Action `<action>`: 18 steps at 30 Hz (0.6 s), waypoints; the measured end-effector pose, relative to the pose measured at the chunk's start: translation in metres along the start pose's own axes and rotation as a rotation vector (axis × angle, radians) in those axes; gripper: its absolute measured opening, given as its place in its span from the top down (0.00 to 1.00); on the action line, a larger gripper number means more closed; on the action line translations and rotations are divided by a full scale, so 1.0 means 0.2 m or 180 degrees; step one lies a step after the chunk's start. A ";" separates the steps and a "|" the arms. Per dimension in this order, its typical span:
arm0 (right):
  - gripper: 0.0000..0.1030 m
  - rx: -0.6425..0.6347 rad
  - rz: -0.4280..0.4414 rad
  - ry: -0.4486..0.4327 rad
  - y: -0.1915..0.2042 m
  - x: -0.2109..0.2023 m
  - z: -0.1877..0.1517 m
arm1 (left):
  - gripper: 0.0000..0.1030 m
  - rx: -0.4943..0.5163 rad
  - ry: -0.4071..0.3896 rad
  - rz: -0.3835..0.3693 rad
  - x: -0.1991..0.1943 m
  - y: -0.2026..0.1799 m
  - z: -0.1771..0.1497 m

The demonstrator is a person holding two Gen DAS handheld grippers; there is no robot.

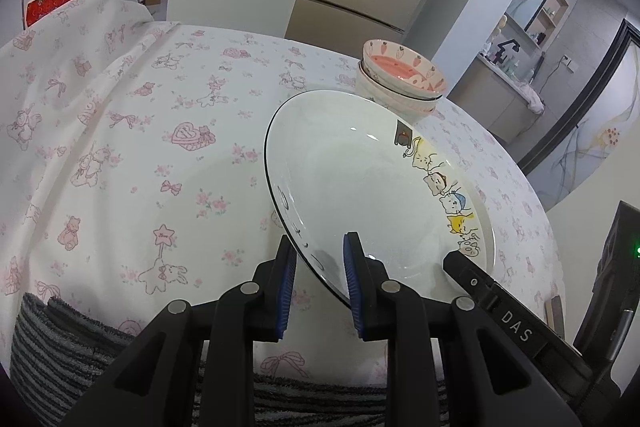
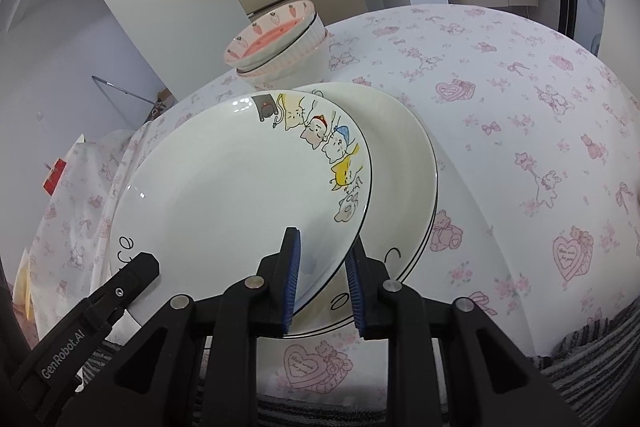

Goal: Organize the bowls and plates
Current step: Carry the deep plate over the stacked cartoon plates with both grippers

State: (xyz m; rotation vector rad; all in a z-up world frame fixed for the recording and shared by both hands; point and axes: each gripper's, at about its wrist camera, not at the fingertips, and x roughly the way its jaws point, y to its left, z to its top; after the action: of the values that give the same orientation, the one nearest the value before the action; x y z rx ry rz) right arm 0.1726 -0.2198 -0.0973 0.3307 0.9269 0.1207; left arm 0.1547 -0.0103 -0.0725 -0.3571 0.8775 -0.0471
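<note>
Both the left gripper [image 1: 320, 267] and the right gripper [image 2: 322, 263] clench opposite rims of a white ceramic cat-printed plate [image 2: 240, 179], holding it tilted over a plain white plate [image 2: 404, 167] on the pink-patterned tablecloth [image 2: 500, 87], near stacked strawberry-patterned bowls [image 2: 280, 43].

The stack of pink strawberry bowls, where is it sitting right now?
The stack of pink strawberry-patterned ceramic bowls sits at the far edge of the floral tablecloth, just behind the white cartoon-cat plate.
</note>
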 end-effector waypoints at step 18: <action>0.77 -0.0186 -0.0098 0.0019 0.02 0.02 -0.01 | 0.75 0.0028 -0.0032 0.0032 0.00 0.00 0.00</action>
State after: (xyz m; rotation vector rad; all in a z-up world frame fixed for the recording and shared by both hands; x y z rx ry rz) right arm 0.1732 -0.2147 -0.0996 0.2619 0.9322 0.1202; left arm 0.1549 -0.0097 -0.0735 -0.3445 0.8689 -0.0397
